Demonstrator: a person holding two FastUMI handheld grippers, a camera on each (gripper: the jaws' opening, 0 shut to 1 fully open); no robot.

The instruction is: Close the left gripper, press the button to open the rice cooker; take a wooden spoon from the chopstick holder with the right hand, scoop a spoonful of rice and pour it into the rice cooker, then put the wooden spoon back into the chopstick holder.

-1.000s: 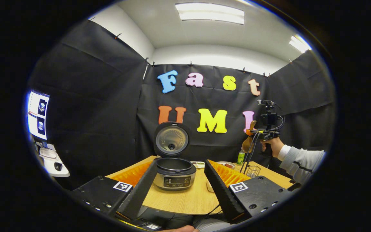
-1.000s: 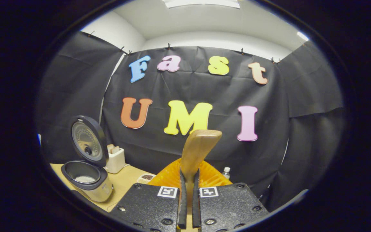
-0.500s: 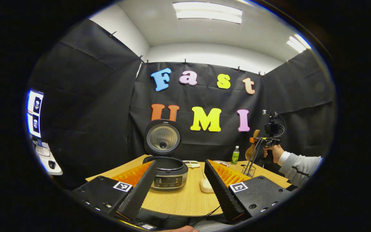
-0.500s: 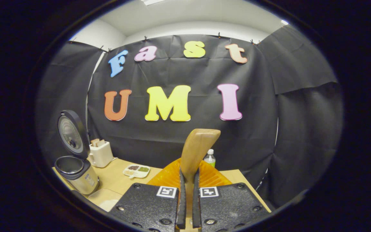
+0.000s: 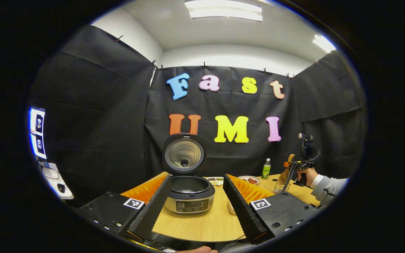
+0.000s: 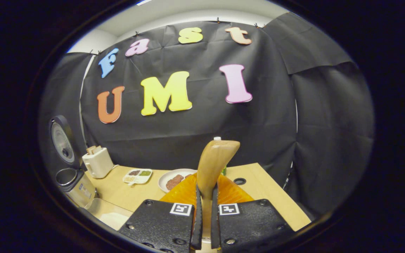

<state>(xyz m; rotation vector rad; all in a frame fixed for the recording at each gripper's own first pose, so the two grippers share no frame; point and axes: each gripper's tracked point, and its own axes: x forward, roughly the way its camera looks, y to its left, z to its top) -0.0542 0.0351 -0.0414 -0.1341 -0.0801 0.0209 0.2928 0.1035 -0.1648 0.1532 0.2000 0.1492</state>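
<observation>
The rice cooker stands on the wooden table with its lid raised, and the pot looks dark inside. My left gripper is open, its fingers reaching either side of the cooker from nearer the table's front edge, holding nothing. My right gripper is shut on the wooden spoon, whose wide end sticks up past the fingertips. In the left gripper view a hand holds that gripper with the spoon just above the wire chopstick holder at the table's right. The cooker sits far left.
A white box, a small divided dish, a plate of brown food and a bottle line the back of the table. A pale container sits near the front. A round hole marks the tabletop. Monitors stand left.
My right gripper has come down and to the right with the spoon, tilting toward the table, and now hangs over the chopstick holder. My left gripper stays open and has shifted only slightly.
</observation>
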